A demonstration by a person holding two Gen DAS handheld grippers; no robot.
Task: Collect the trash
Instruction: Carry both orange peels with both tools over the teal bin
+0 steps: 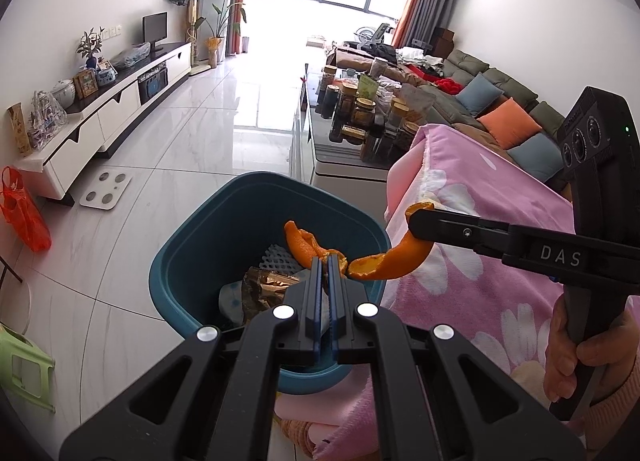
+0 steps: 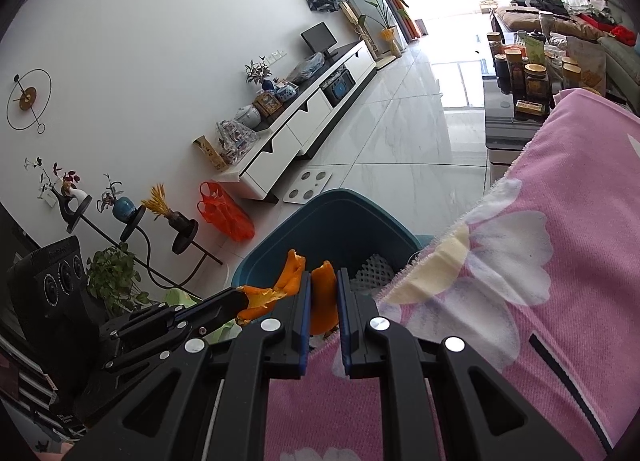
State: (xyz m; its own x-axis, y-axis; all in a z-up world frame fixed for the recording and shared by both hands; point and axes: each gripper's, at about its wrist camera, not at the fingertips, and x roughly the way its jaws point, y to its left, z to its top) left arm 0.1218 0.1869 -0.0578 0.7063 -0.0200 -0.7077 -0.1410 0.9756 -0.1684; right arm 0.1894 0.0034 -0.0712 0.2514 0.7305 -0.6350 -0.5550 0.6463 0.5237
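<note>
Both peels hang over the blue bin (image 1: 224,221): left gripper (image 1: 329,261) fingers pinching one orange peel (image 1: 304,245) above its middle. Right gripper (image 2: 323,281) fingers pinch the second peel (image 2: 323,297) at the rim nearest the pink blanket (image 2: 560,261), its length drooping binward.

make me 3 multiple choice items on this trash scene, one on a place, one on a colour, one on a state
1. Where is the left gripper's orange peel?
A. over the open bin
B. on the floor tiles
C. on the TV cabinet

2. What colour is the trash bin?
A. red
B. teal blue
C. white

3. What state is the right gripper in?
A. wide open, empty
B. shut on a piece of orange peel
C. shut on a foam net

Answers:
1. A, the peel hangs above the bin's opening, beside the pink floral blanket.
2. B, its walls and rim are teal blue in both views.
3. B, the peel sits pinched between its fingers.
</note>
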